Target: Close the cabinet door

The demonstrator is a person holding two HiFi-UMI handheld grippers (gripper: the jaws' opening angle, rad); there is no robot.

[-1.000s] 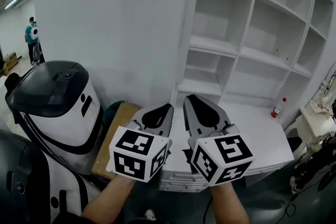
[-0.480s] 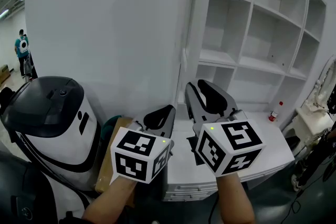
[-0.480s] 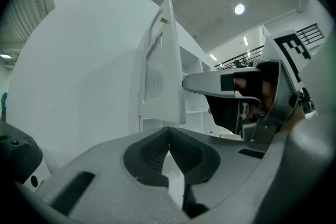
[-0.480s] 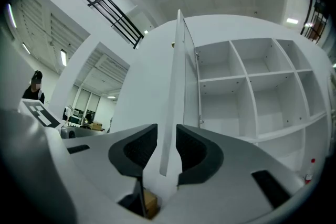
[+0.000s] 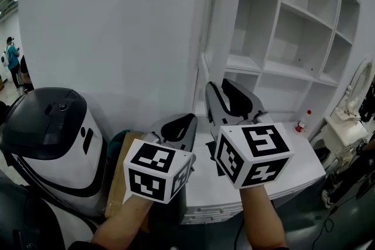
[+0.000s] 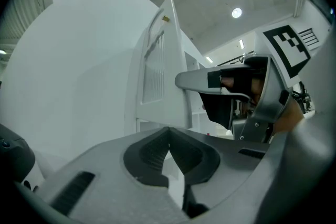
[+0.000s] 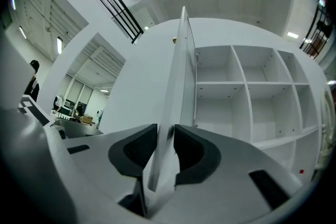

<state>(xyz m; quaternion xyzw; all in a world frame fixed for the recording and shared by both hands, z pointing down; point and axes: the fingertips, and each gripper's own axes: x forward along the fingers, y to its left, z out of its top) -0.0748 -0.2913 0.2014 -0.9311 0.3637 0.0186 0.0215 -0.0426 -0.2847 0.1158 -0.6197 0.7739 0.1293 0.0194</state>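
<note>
My right tongs (image 7: 166, 129) pinch the free edge of the cabinet door (image 7: 149, 73), open at twelve o'clock. My left tongs (image 6: 169, 131) are clenched on nothing. The door looks big, stiff and light, so I would push at that edge.

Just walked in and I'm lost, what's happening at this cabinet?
A person works two handheld grippers. The right tongs are clamped on the free edge of the open cabinet door, ready to swing it toward the shelves. The left tongs are shut and hold nothing.
</note>
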